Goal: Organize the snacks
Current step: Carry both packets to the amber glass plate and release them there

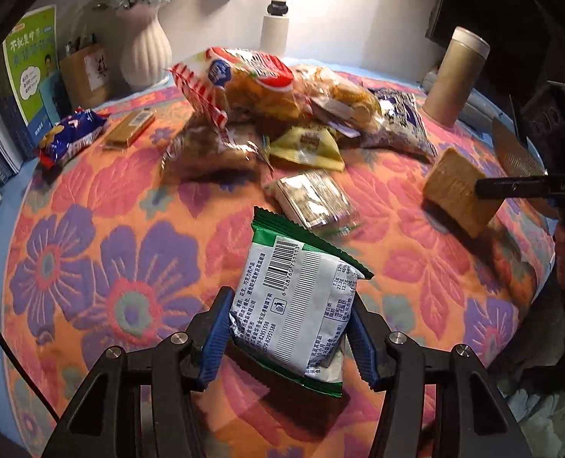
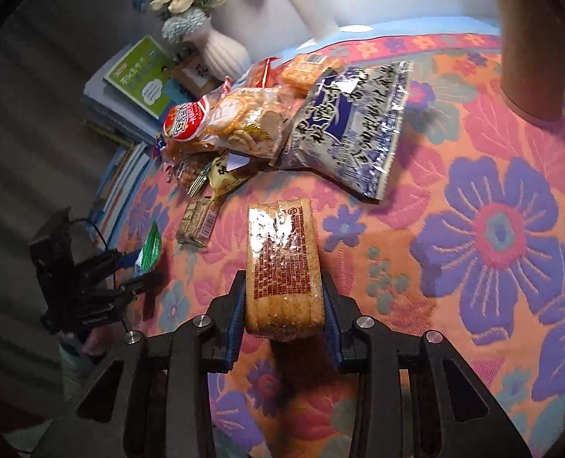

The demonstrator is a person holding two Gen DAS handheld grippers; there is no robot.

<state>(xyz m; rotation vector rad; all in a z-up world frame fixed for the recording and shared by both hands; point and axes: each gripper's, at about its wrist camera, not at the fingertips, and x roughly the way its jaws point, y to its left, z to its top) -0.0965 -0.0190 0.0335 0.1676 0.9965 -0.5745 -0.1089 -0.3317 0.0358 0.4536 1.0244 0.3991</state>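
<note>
Left gripper (image 1: 290,337) clamped on green-white packet (image 1: 295,305), long axis pointing straight ahead. Right gripper (image 2: 284,318) clamped on tan cracker pack (image 2: 282,263), likewise lengthwise ahead. Snack pile (image 1: 267,107) lies ahead of both, above flowered tabletop (image 1: 110,229); right gripper judged nearer.

My left wrist view looks low across the worktop (image 1: 91,252) toward the far snack pile (image 1: 267,91); my right wrist view faces it from the right, sharing the pile (image 2: 251,122).
</note>
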